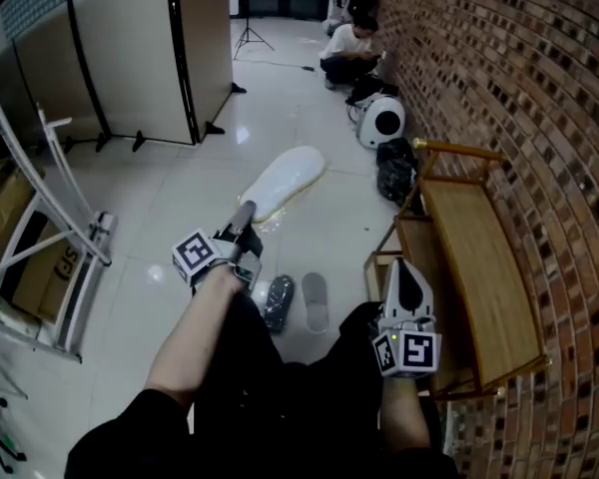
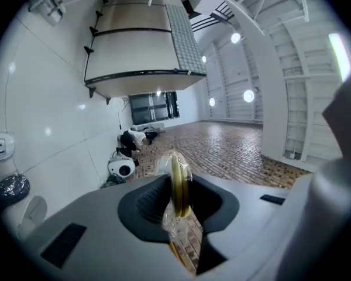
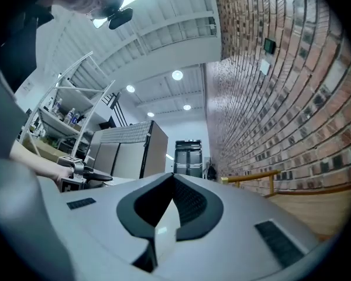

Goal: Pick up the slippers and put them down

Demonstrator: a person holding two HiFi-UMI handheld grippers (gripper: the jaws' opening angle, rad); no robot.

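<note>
My left gripper (image 1: 245,215) is shut on the edge of a pale cream slipper (image 1: 283,181) wrapped in clear plastic and holds it out above the floor. In the left gripper view the yellowish slipper edge (image 2: 178,183) and its crinkled plastic sit pinched between the jaws of the left gripper (image 2: 179,199). Two more slippers lie on the floor by my legs, a dark one (image 1: 278,302) and a grey one (image 1: 314,301). Over the near end of the wooden bench, my right gripper (image 1: 405,269) is shut and empty, and the right gripper (image 3: 168,209) shows its jaws together.
A wooden bench (image 1: 484,267) runs along the brick wall (image 1: 539,98) on the right. Black bags (image 1: 395,173) and a white round appliance (image 1: 382,123) sit beyond it, near a crouching person (image 1: 349,53). Folding partitions (image 1: 150,58) and a metal rack (image 1: 50,218) stand at the left.
</note>
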